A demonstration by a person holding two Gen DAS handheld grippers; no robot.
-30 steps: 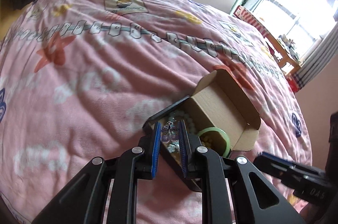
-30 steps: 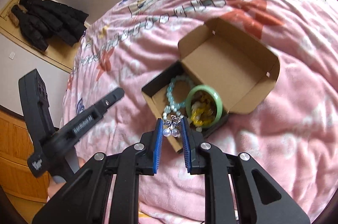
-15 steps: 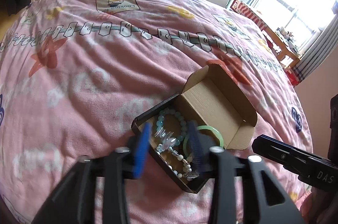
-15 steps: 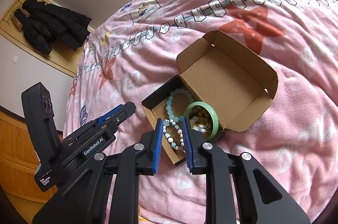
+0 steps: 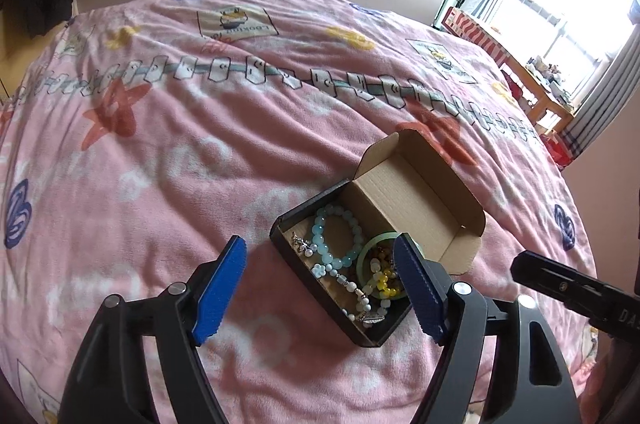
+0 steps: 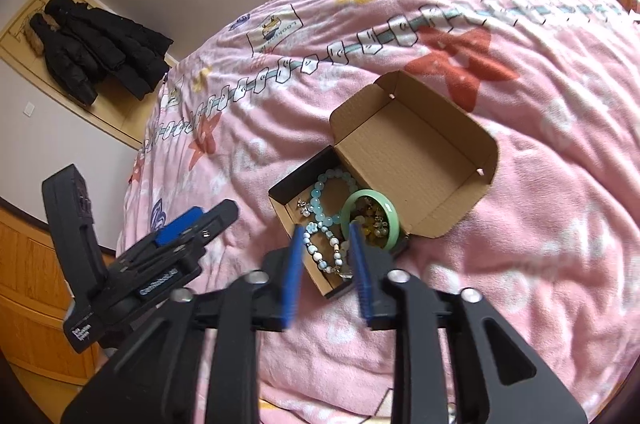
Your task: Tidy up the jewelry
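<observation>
A small cardboard box [image 5: 416,200], black outside, lies with its lid flipped back on the pink blanket. Inside rest a blue bead bracelet [image 5: 318,224], a green bangle [image 5: 370,242], a white bead strand [image 5: 344,282] and silver earrings [image 5: 302,244]. My left gripper [image 5: 320,240] hovers over the box's near corner, jaws opening wide with nothing between the pads. The right wrist view shows the box [image 6: 416,160], bracelet [image 6: 320,200], bangle [image 6: 368,194] and earrings [image 6: 303,207]. My right gripper [image 6: 326,226] is above the box's near end, jaws opening and holding nothing.
The pink patterned blanket [image 5: 160,152] covers the whole bed. The other gripper shows in each view: the right one [image 5: 560,284] at the right edge, the left one [image 6: 180,236] at the left. A black coat [image 6: 92,56] hangs on the far wall. A window and shelves stand beyond the bed's right side.
Both grippers were shut on small silver pieces over the box; both have opened, the pieces now lie in the box, and both grippers have drawn back and up.
</observation>
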